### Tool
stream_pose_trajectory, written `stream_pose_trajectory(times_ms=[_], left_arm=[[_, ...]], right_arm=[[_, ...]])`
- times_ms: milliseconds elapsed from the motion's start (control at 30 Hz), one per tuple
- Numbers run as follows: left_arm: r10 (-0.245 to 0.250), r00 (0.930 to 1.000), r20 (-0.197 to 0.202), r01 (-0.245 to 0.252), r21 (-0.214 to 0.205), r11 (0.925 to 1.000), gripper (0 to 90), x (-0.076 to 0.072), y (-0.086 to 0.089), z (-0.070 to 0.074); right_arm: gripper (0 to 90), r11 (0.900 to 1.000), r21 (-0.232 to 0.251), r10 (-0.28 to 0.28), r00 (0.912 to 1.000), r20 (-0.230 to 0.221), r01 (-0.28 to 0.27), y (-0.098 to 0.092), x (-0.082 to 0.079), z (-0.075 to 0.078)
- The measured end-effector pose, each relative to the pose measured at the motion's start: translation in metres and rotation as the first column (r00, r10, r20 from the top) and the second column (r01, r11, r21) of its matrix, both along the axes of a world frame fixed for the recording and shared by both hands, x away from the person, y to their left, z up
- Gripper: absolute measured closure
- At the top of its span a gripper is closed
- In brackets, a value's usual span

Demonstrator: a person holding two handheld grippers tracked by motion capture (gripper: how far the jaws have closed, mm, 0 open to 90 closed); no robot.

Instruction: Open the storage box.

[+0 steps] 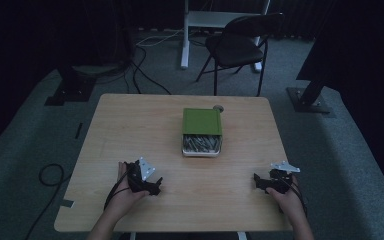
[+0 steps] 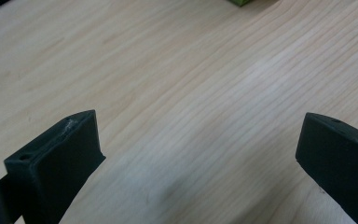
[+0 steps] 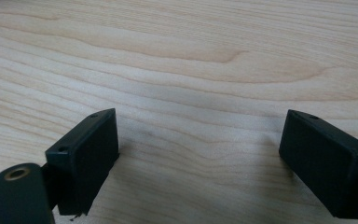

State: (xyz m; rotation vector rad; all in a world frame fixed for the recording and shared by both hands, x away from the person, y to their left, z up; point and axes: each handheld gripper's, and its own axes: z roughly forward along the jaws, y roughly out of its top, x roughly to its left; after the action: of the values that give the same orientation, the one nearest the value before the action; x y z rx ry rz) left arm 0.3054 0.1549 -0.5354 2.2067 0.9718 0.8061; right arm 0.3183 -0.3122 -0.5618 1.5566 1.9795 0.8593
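A metal tin (image 1: 202, 145) holding several dark thin pieces sits mid-table, and its green lid (image 1: 202, 121) covers the far half. A green corner (image 2: 240, 2) of it peeks in at the top of the left gripper view. My left gripper (image 1: 156, 186) rests on the wood near the front left, held by a hand, open with nothing between its fingers (image 2: 60, 158). My right gripper (image 1: 257, 181) lies near the front right, also open and empty, its fingers (image 3: 86, 154) wide apart over bare wood.
The wooden table (image 1: 130, 130) stands on grey carpet. A small round grey object (image 1: 218, 107) lies just behind the tin. A black folding chair (image 1: 237, 45) and a white desk leg (image 1: 185, 35) stand beyond the far edge. Cables run on the floor at the left.
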Motion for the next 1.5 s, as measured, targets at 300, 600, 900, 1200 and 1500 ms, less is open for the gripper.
stream_pose_trajectory(times_ms=[300,600,900,1200,1500], left_arm=[[-0.072,0.9967,0.037,0.070,0.041,0.9967,2.0,0.003,-0.025,0.001],[-0.132,0.9871,0.091,0.121,0.115,0.9859,2.0,0.004,-0.043,0.003],[-0.190,0.9731,0.131,0.166,0.172,0.9710,6.9,0.003,-0.065,0.002],[-0.260,0.9502,0.172,0.211,0.258,0.9428,12.8,0.004,-0.079,0.003],[-0.349,0.9128,0.212,0.255,0.371,0.8930,14.9,0.006,-0.098,0.004]], right_arm=[[11.3,1.0000,0.001,-0.001,1.0000,-0.001,0.001,0.000,0.000,0.000],[11.3,1.0000,0.001,-0.001,1.0000,-0.001,0.001,0.000,0.000,0.000],[11.3,1.0000,0.001,-0.001,1.0000,-0.002,0.001,0.000,0.000,0.000],[11.3,1.0000,0.001,-0.001,1.0000,-0.002,0.001,0.000,0.000,0.000],[11.3,1.0000,0.001,-0.001,1.0000,-0.002,0.001,0.000,0.000,0.000]])
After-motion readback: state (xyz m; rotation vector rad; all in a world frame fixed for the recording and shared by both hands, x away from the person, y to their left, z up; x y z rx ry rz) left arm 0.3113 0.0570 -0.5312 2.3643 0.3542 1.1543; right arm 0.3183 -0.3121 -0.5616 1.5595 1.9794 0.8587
